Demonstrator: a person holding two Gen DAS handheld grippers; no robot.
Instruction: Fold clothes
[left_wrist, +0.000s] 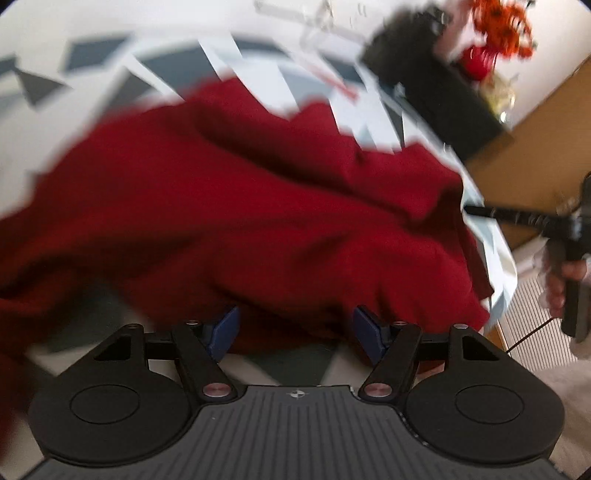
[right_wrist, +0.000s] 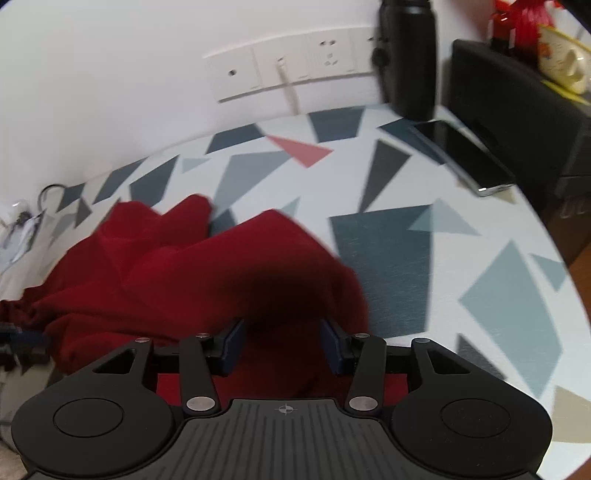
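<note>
Red garment crumpled on patterned tablecloth, bunched in folds, spread over left and middle of table. Left gripper wide, blue pads apart, nothing pinched; cloth just ahead of tips. Right gripper part-open, pads clear of fabric on both sides, cloth lying between and under them, not clamped. Left view heavily blurred. Hand with the other gripper at right edge of left view. Phone flat near far right of table, black bottle upright by wall, sockets on wall behind.
</note>
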